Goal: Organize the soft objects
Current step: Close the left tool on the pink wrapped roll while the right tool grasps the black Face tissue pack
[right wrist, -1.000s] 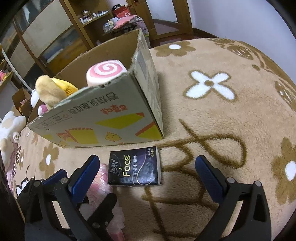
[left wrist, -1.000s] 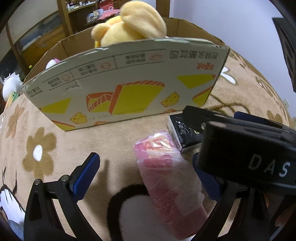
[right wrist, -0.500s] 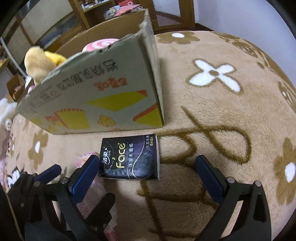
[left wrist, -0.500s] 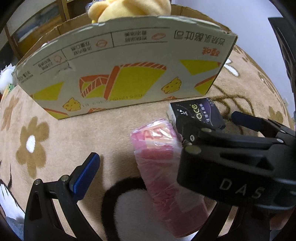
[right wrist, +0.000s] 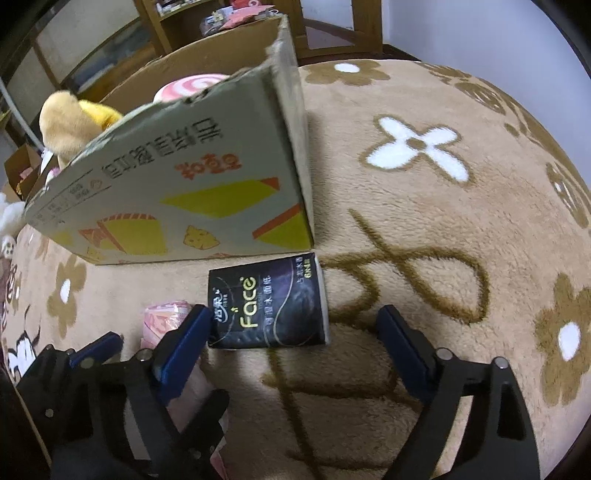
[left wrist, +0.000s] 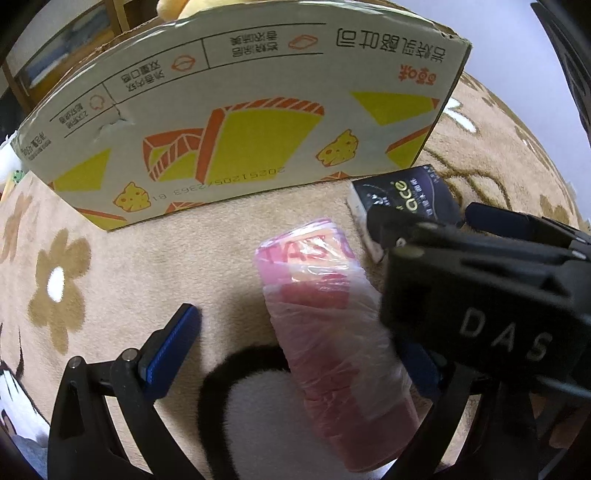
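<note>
R gripper (right wrist: 291, 332) fingers wide, closing round tissue pack (right wrist: 266, 304), L gripper (left wrist: 295, 354) fingers open astride pink roll (left wrist: 332, 332); risk of grippers clashing.

A lived-in home room; a plush tan carpet (right wrist: 424, 229) with flower patterns spreads under the jaws; beyond them stands a cardboard box (right wrist: 177, 206) holding a yellow plush toy (right wrist: 70, 122); farther back, cluttered wooden shelves (right wrist: 221, 22) line the wall.
</note>
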The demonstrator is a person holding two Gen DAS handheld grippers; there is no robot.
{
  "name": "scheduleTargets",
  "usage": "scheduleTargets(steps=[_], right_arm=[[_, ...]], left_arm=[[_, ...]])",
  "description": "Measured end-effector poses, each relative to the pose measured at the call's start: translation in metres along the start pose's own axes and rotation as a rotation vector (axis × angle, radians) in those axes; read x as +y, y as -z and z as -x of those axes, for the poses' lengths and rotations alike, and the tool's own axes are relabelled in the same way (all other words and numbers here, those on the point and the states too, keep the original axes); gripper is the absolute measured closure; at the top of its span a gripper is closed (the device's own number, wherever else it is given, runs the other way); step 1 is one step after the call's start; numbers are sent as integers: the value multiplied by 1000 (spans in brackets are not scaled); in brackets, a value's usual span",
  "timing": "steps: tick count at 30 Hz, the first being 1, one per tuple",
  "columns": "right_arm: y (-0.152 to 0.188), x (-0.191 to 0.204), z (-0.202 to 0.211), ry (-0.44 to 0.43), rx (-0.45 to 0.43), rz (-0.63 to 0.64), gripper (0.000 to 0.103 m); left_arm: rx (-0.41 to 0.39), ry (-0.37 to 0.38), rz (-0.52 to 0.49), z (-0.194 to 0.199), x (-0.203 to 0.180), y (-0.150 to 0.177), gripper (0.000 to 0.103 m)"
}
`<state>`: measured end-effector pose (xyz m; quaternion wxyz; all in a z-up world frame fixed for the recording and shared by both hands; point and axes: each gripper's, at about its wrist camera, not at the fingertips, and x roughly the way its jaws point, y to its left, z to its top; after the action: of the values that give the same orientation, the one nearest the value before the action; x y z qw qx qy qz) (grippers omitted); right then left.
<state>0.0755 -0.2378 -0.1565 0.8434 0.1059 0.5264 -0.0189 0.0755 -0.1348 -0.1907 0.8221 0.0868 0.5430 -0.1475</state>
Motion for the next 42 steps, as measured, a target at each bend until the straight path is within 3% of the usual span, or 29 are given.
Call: scheduleTargets(steps=[10, 25, 27, 29, 33, 42], right_arm=[[-1, 0, 1, 6, 5, 17, 14], [1, 2, -3, -21, 8, -1, 9], [1, 2, -4, -18, 11, 4, 9], [0, 3, -4, -10, 12, 12, 12], [0, -2, -1, 25, 13, 4, 33], [4, -2, 7, 24, 7, 33, 33]], left_arm=[[-4, 4, -17, 10, 0, 4, 15], [11, -15, 1, 13, 7, 8, 30], [10, -13, 1, 14, 8, 9, 36], [6, -10, -3, 18, 11, 12, 43], [-1, -8, -17, 22, 11, 16, 51], [-19, -12, -29, 32, 14, 21, 57]])
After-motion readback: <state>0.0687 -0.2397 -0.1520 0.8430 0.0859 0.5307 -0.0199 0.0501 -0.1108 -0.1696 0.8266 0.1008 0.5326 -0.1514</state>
